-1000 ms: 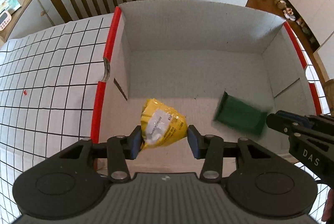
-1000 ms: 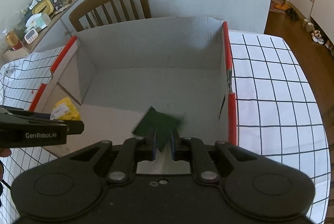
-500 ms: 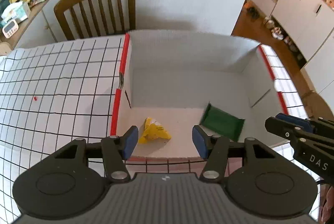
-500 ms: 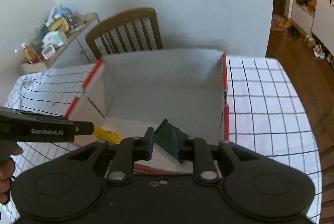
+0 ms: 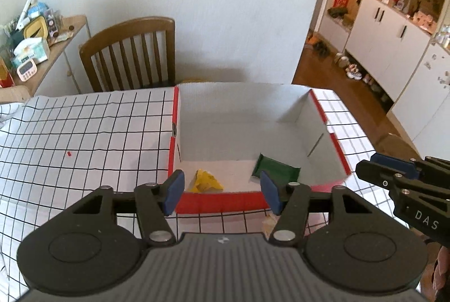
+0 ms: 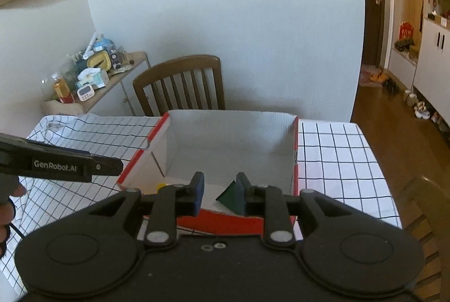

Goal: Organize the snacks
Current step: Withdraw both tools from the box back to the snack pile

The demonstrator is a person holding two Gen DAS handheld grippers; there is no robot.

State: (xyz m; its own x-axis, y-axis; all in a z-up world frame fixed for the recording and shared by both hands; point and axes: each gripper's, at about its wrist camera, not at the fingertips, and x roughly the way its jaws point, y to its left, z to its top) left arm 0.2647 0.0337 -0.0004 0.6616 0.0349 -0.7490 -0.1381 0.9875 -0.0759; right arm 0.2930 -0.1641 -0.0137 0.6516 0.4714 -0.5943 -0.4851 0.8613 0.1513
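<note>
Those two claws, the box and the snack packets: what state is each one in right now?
Left claw: open, holding nothing, near the box's front edge.
Right claw: open, holding nothing.
Cardboard box: open on top, upright on the checked tablecloth.
Yellow snack packet: crumpled, lying on the box floor, left side.
Green snack packet: lying inside the box, right side, apart from the yellow one.
Wooden chair: unoccupied.

Box point(image 5: 253, 133) on table point(image 5: 84, 133), toward right half. Two snack packets in box along near wall: crumpled packet point(image 5: 206, 181) left, flat packet point(image 5: 277, 169) right, apparently leaning on right wall. Chair point(image 5: 132, 54) behind table.
</note>
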